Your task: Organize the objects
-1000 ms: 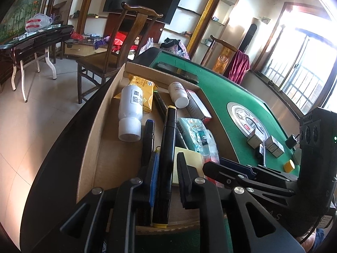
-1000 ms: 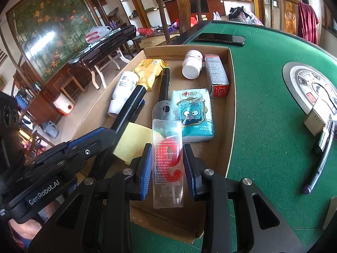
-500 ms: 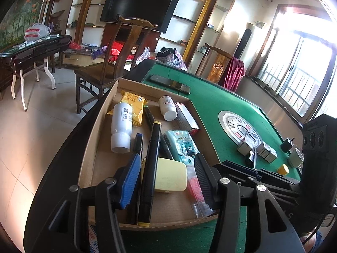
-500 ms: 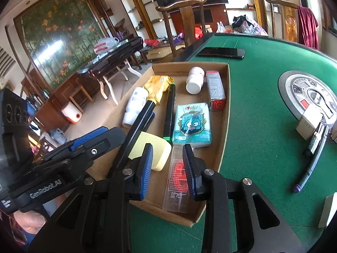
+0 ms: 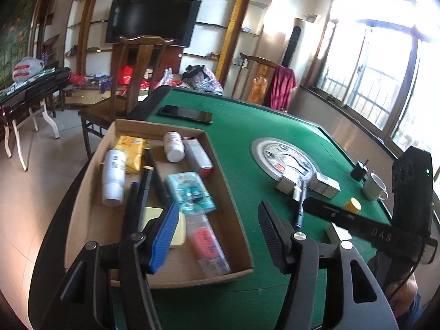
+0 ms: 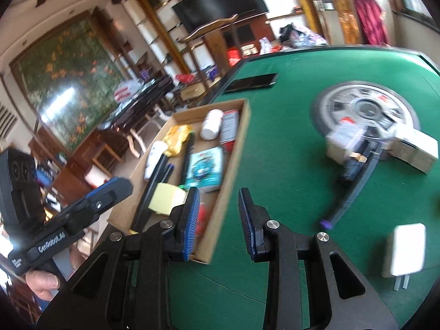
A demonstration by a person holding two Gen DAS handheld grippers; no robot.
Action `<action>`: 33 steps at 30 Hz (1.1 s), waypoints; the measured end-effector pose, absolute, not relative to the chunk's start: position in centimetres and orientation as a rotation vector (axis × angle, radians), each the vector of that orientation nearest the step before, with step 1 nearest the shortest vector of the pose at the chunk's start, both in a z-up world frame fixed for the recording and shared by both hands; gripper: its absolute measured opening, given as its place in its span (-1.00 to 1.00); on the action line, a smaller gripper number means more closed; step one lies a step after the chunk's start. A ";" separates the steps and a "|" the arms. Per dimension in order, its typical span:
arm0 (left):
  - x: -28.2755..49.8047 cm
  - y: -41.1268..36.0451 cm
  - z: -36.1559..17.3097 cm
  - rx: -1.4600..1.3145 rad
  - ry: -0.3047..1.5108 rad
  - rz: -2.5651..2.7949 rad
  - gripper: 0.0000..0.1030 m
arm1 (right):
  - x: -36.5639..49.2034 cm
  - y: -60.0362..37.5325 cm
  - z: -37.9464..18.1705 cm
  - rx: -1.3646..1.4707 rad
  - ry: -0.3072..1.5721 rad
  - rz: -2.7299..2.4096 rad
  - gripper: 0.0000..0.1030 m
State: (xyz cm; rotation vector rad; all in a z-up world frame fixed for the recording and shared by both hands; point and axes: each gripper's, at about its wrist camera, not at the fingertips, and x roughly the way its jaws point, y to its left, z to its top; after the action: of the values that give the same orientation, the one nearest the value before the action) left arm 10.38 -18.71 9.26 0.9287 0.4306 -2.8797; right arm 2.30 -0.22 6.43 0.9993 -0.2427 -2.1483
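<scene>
A shallow cardboard tray (image 5: 236, 214) (image 6: 233, 162) lies on the green felt table. It holds a white bottle (image 5: 112, 177), a yellow packet (image 5: 129, 150), black markers (image 5: 143, 189), a teal tissue pack (image 5: 189, 189), yellow sticky notes (image 5: 178, 228), a clear red-printed package (image 5: 207, 244), a small white bottle (image 5: 173, 146) and a red box (image 5: 198, 156). My left gripper (image 5: 217, 236) is open and empty above the tray's near right corner. My right gripper (image 6: 217, 220) is open and empty over the tray's near edge.
A black phone (image 5: 185, 114) lies beyond the tray. The round centre console (image 5: 283, 156) carries small boxes (image 5: 324, 184) and a blue pen (image 6: 349, 195). A mug (image 5: 374, 187), a yellow cap (image 5: 352, 205) and a white charger (image 6: 404, 250) sit at the right. A wooden chair (image 5: 137, 77) stands behind.
Both grippers let go of their items, the black marker and the clear package, opened wide, and pulled back and swung right, away from the tray.
</scene>
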 end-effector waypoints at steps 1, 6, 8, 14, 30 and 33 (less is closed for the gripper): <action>10.2 -17.8 9.4 0.942 0.409 -2.895 0.21 | 2.1 1.2 6.5 0.993 -0.267 -2.166 -0.44; 9.2 -13.6 9.1 1.019 0.309 -2.963 0.26 | 1.5 7.6 7.1 0.933 -0.379 -2.291 0.05; 8.8 -12.1 8.9 1.055 0.287 -2.986 0.26 | 1.1 10.2 7.2 0.927 -0.429 -2.332 0.05; 7.3 -7.5 7.5 1.174 0.201 -3.055 0.28 | -0.1 18.0 7.0 0.889 -0.584 -2.474 0.05; 0.5 2.0 5.2 1.519 0.309 -3.030 0.43 | -2.8 24.9 4.1 0.906 -0.851 -2.517 0.07; -0.5 3.0 4.7 1.555 0.262 -2.968 0.44 | -3.0 25.3 3.8 0.910 -0.883 -2.516 0.07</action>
State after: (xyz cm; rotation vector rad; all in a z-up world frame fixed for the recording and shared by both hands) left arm -0.47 3.04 4.75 1.5549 0.2615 -2.9685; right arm -2.95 25.25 3.82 0.9099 -0.8827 -2.5160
